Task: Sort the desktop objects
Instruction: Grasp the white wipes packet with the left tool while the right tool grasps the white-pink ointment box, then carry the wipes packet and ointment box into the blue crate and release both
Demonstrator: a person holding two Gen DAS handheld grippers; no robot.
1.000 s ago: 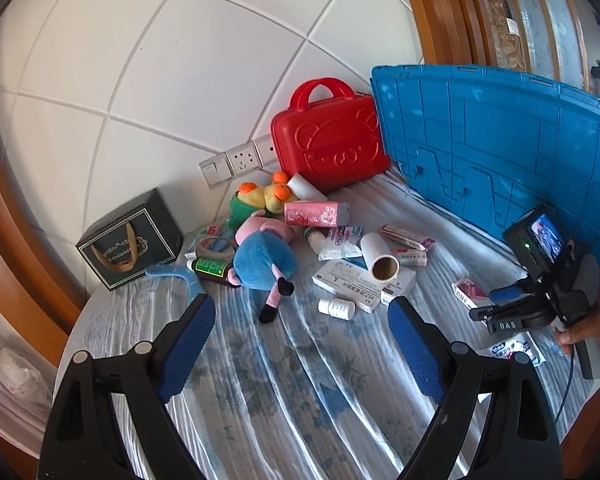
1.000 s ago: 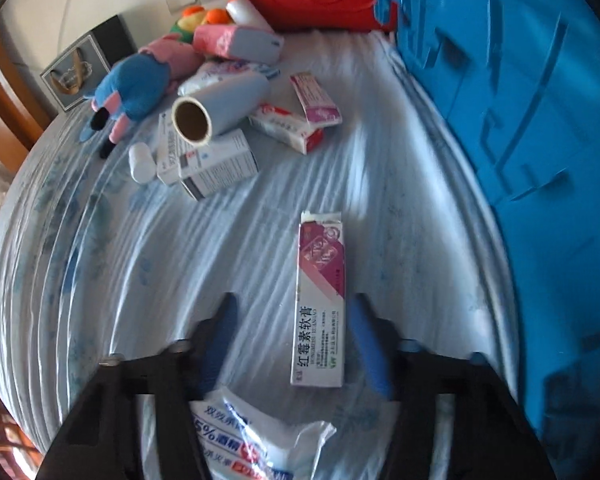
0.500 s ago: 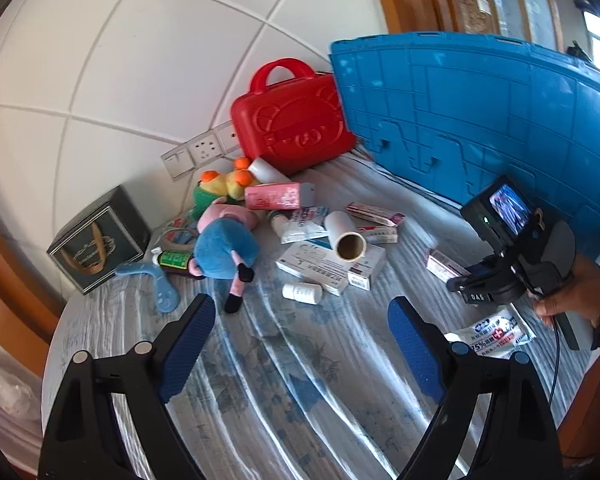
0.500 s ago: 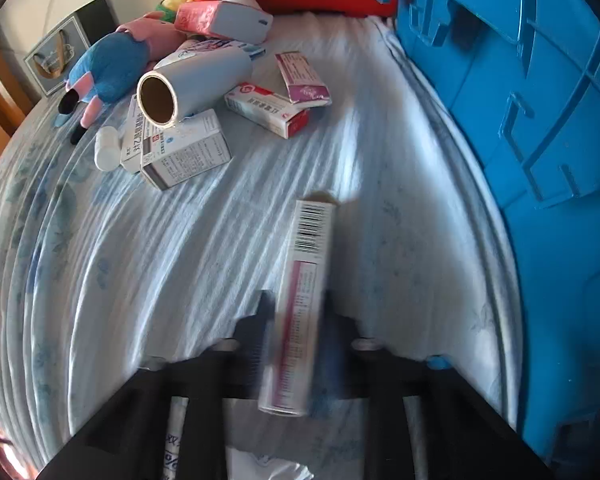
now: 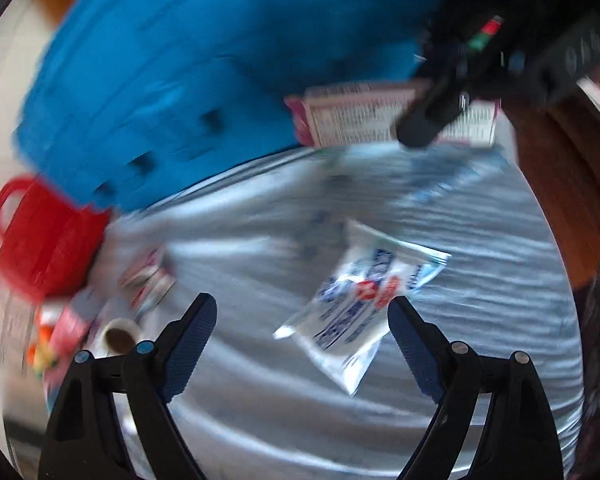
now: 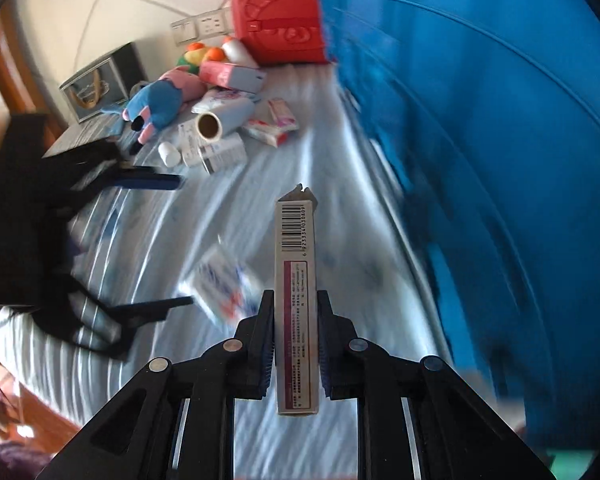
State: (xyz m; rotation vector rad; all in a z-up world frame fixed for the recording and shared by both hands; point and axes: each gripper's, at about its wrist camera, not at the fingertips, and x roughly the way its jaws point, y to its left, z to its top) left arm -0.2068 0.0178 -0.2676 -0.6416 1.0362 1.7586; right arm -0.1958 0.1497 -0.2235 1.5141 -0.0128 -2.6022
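Right gripper [image 6: 296,340] clamped on the slim ointment carton [image 6: 296,304], pads pressed on both long faces, barcode end pointing away. Carton held clear of the striped cloth [image 6: 228,220], lifted; in the left wrist view seen as a pale box [image 5: 356,118] against the blue crate [image 5: 204,80] at far right.

Left gripper [image 5: 300,332] wide open, nothing between the jaws. Aimed downward at the white sachet pack [image 5: 364,300], which lies flat on the cloth just ahead of the fingertips, slightly right of centre. No contact visible; much motion blur in this view.

Remaining clutter at far left of the cloth: red case [image 6: 280,20] against the wall, blue and pink plush toy [image 6: 160,100], cardboard roll [image 6: 220,120], several small boxes [image 6: 216,152], a white bottle [image 6: 169,154]. Dark gift box [image 6: 100,80] beyond the toy.

Step judged: one item picked, in carry toward a drop place, probably the blue crate on the right. Second pick being set up on the sachet pack.

Next move, right: carry over the crate rim before release, carton kept upright in the pads. Next move, left: lower onto the thin, limp pack, straddle its short width, close low against the cloth. Risk: pack slides or folds instead of lifting.
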